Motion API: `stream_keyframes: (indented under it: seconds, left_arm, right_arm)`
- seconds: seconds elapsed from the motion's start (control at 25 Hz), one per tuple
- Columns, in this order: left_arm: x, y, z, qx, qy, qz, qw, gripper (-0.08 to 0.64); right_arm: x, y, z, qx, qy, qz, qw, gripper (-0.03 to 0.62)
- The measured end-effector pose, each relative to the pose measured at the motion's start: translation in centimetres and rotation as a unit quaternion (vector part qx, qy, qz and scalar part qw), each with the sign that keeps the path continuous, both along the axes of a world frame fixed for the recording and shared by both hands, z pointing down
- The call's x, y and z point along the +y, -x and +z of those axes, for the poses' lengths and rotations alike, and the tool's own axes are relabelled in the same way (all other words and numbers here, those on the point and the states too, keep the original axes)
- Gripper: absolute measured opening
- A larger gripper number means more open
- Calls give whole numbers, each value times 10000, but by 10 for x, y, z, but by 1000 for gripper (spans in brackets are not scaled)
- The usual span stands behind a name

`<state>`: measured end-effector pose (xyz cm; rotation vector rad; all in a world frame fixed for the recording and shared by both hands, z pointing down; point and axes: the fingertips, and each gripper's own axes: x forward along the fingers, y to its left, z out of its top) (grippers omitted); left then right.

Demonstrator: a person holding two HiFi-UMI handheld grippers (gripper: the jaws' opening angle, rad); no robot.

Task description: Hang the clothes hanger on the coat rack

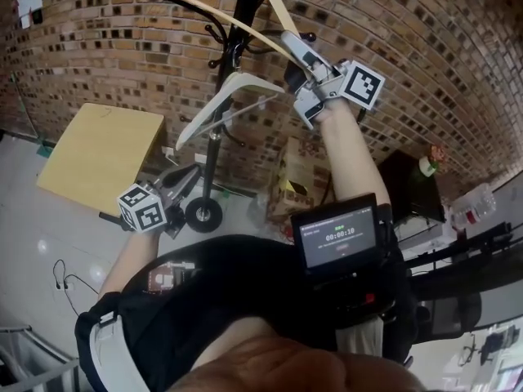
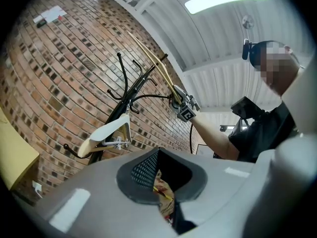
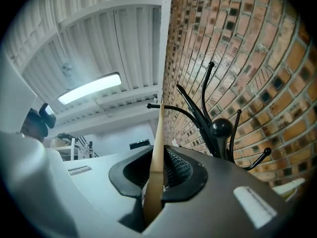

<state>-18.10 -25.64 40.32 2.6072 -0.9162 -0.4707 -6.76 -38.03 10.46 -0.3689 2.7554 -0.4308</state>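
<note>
While the right gripper (image 1: 309,78) is raised in the head view, its jaws pinch one arm of a wooden clothes hanger (image 1: 245,24), which slants up from them beside the black coat rack (image 1: 214,149). A pale second hanger (image 1: 229,92) hangs on the rack just below that gripper. The left gripper (image 1: 184,182) sits low near the rack's foot. A screen (image 1: 339,237) strapped behind the right gripper shows digits too small to read.

In the left gripper view, the left gripper (image 2: 161,182) has its jaws drawn together on nothing; the rack (image 2: 130,90) and both hangers stand well ahead.

In the right gripper view, the right gripper (image 3: 157,182) clamps the hanger (image 3: 159,148), and the rack's hooks (image 3: 220,130) rise just ahead.
</note>
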Motion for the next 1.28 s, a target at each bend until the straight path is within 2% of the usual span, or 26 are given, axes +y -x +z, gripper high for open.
stream_keyframes:
  seconds: [0.12, 0.32, 0.72, 1.04, 1.28]
  left_arm:
    - [-7, 14, 5, 39, 37, 29, 10000, -5]
    - [-3, 17, 3, 32, 82, 101, 9999, -5]
    - [-11, 37, 7, 80, 179, 191, 9996, -3]
    - [-20, 41, 15, 83, 243, 274, 9993, -5]
    - [-24, 39, 16, 53, 254, 368, 9990, -3]
  right_arm:
    - [-7, 15, 10, 61, 93, -11, 9999, 64]
    - [-8, 15, 28, 116, 268, 34, 9996, 64]
    - [-35, 3, 100, 204, 1031, 333, 9939, 66]
    - [-43, -14, 128, 41, 1037, 399, 9938, 74]
    - [-52, -33, 135, -199, 1102, 699, 9912, 146]
